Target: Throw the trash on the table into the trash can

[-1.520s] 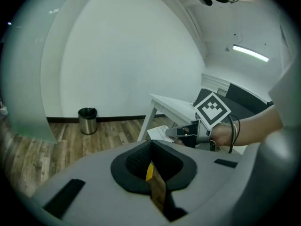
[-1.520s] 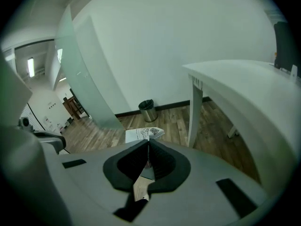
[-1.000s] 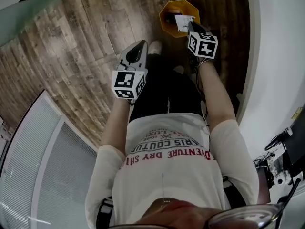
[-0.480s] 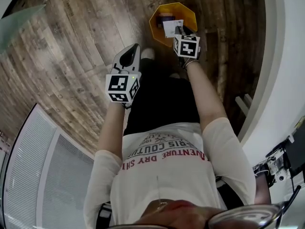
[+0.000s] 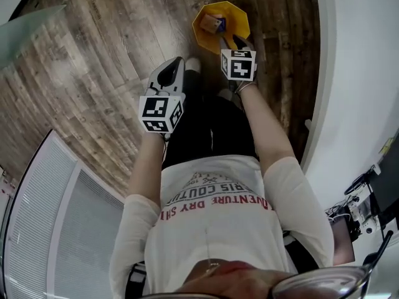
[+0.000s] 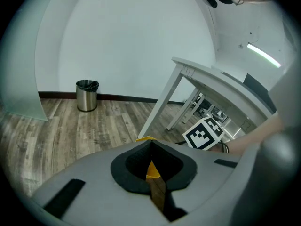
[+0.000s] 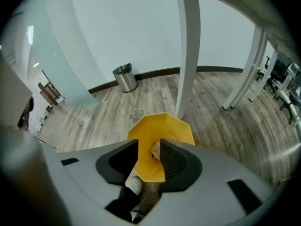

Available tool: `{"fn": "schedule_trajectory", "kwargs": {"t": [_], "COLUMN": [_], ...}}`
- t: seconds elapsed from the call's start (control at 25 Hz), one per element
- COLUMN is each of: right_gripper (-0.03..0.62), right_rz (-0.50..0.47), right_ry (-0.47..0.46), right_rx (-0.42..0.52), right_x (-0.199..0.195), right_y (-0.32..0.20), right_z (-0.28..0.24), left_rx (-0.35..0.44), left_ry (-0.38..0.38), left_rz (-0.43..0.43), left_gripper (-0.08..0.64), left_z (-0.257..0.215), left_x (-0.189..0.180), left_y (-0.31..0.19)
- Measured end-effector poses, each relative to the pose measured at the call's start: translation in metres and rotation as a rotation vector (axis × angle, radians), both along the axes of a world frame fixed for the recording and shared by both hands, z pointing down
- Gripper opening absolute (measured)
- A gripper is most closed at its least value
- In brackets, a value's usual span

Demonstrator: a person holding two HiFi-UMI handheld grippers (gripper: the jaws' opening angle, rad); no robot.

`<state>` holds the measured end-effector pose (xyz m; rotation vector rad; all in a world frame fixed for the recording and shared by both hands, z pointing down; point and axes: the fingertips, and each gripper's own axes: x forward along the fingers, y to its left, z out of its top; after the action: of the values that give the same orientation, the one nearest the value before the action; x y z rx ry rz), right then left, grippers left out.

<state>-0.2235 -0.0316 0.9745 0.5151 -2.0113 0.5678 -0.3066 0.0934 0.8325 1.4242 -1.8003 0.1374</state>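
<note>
Paper (image 7: 154, 150) was dropped into the trash can (image 7: 162, 126) from the right gripper's (image 7: 148, 146) just-opened, now empty jaws. The left gripper (image 6: 150, 147) is closed and empty, so a return to the table is likely needed.

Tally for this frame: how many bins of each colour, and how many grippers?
Yellow bin: 1
Steel bin: 1
Grippers: 2, left shut; right with jaws that have just been opening, pressing nothing, a scrap showing in the gap
Total: 4
</note>
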Motion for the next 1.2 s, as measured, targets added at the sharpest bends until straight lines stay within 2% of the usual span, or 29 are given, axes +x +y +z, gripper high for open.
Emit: {"fn": "schedule_trajectory", "kwargs": {"t": [0.08,0.2,0.44,0.72,0.96,1.08,1.2], "right_gripper": [0.136,0.043,0.028,0.026,0.026,0.026,0.026], "right_rz": [-0.003,-0.002,0.031,0.021,0.136,0.222,0.324], "right_ry": [-0.031,-0.058,-0.188,-0.338,-0.478,-0.514,-0.51], "right_rx": [-0.007,0.03,0.092,0.261,0.392,0.452,0.537], "right_x": [-0.002,0.003,0.013,0.039,0.109,0.163,0.225], "right_y": [0.005,0.005,-0.005,-0.027,-0.041,-0.044,-0.051], "right_z": [-0.033,-0.092,-0.242,-0.41,-0.526,-0.562,-0.585], "left_rx": [0.013,0.033,0.091,0.243,0.409,0.501,0.566], "left_ry": [-0.003,-0.016,-0.054,-0.166,-0.252,-0.251,-0.263], "left_rz": [0.006,0.027,0.067,0.156,0.29,0.368,0.502], "left_gripper": [0.023,0.023,0.023,0.023,0.023,0.023,0.023], "left_z": [-0.025,-0.072,-0.182,-0.311,-0.413,-0.453,-0.473], "left_x": [0.005,0.016,0.038,0.071,0.123,0.169,0.228], "left_y": [-0.006,-0.017,-0.042,-0.086,-0.116,-0.133,-0.151]}}
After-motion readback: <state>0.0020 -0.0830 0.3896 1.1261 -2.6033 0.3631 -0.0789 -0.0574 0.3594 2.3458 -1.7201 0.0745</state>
